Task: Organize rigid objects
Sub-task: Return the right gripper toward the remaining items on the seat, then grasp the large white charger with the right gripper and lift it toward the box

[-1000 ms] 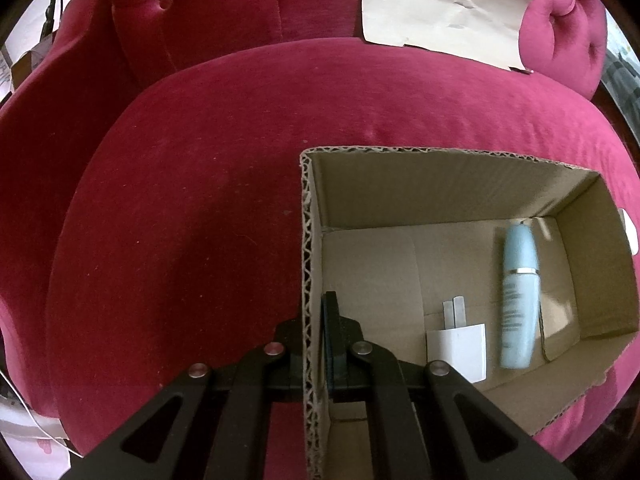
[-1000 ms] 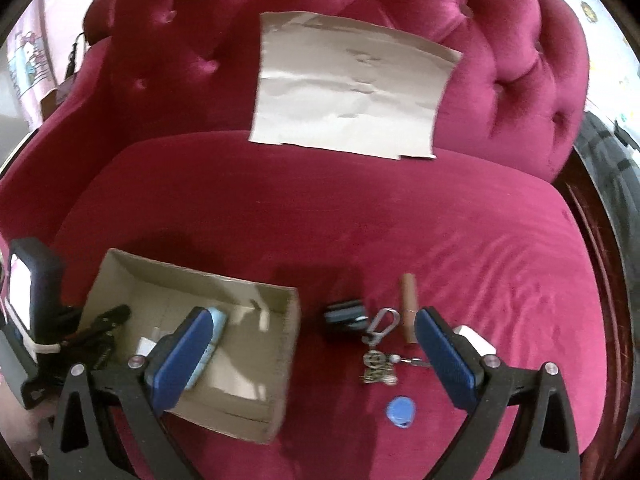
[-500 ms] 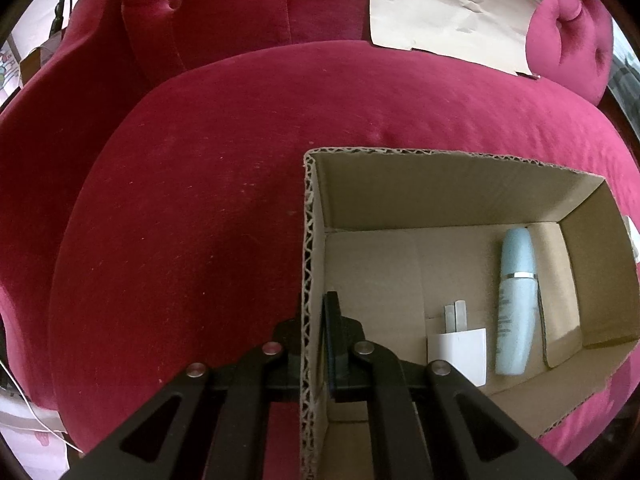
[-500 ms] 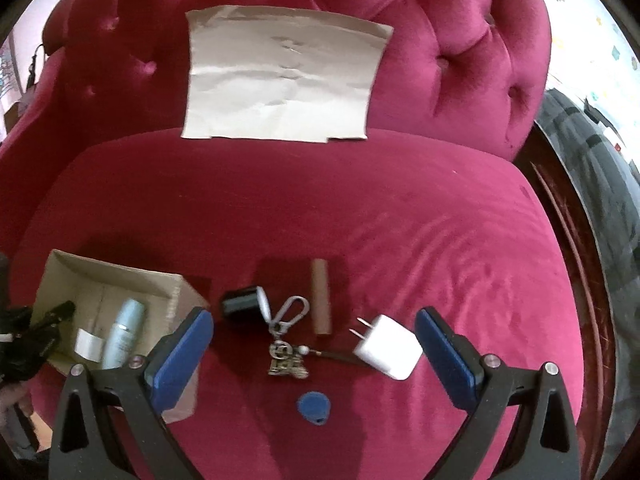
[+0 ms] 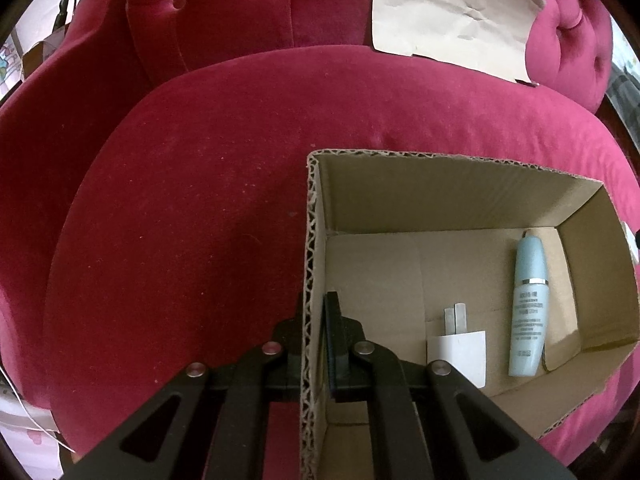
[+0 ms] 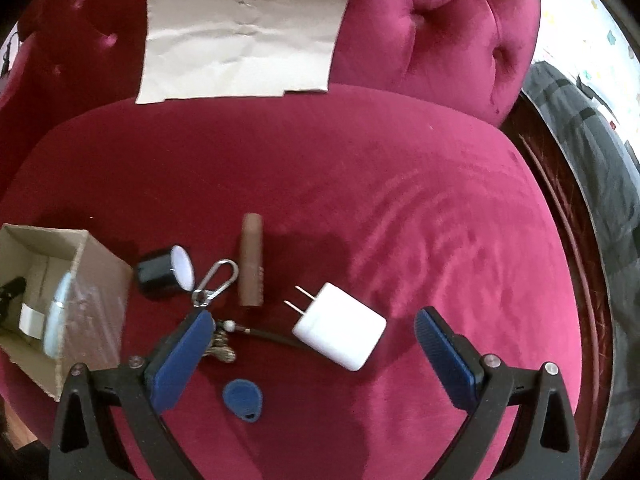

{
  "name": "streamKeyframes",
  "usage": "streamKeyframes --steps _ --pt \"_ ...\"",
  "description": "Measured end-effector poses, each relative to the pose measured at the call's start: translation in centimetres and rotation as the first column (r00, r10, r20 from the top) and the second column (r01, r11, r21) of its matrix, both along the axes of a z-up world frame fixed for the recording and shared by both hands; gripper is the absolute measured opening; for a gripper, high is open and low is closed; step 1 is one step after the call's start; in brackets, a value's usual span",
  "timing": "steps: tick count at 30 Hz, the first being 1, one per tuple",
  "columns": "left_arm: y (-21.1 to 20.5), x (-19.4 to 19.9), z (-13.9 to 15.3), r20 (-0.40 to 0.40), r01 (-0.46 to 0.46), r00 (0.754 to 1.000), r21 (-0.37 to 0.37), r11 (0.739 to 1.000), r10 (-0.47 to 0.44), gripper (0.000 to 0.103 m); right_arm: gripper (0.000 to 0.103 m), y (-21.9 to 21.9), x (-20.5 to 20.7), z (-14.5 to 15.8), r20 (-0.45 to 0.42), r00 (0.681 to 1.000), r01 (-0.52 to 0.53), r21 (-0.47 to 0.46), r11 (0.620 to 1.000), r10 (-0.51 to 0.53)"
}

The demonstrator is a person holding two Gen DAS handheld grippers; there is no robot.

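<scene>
My left gripper (image 5: 313, 312) is shut on the left wall of a cardboard box (image 5: 440, 184) on the red sofa seat. Inside lie a white plug adapter (image 5: 460, 354) and a pale blue bottle (image 5: 528, 308). My right gripper (image 6: 312, 328) is open and empty above a second white plug adapter (image 6: 340, 326). Near it lie a brown tube (image 6: 251, 266), a black jar with a white lid (image 6: 162, 276), a key ring with a carabiner (image 6: 216, 280) and a blue fob (image 6: 242, 395). The box also shows at the left in the right wrist view (image 6: 96, 292).
A sheet of brown paper (image 6: 240, 32) leans on the tufted sofa back. The sofa's right edge and a grey cloth (image 6: 600, 184) are at the right. Red seat cushion (image 6: 400, 200) spreads behind the objects.
My right gripper has moved right and lower, away from the box and over the loose objects, with the white adapter now between its fingers. My left gripper keeps its grip on the box wall.
</scene>
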State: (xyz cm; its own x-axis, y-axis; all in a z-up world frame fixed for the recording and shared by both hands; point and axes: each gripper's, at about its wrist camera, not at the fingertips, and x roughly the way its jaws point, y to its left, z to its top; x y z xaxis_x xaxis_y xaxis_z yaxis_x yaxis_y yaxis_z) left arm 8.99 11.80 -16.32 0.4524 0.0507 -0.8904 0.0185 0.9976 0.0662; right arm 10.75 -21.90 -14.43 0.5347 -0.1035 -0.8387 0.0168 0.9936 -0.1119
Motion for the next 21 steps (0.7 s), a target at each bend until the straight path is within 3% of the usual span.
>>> streamKeyframes --steps 12,21 --pt "0.0 -0.1 0.2 0.007 -0.007 1.0 -0.004 1.0 0.007 0.006 0.103 -2.1 1.3 -3.4 -0.044 0.999 0.018 0.009 1.0 -0.018" --pt "0.2 -0.1 0.2 0.006 -0.005 1.0 -0.005 1.0 0.005 0.006 0.102 -3.1 1.9 -3.9 -0.046 0.999 0.03 0.031 0.999 -0.029"
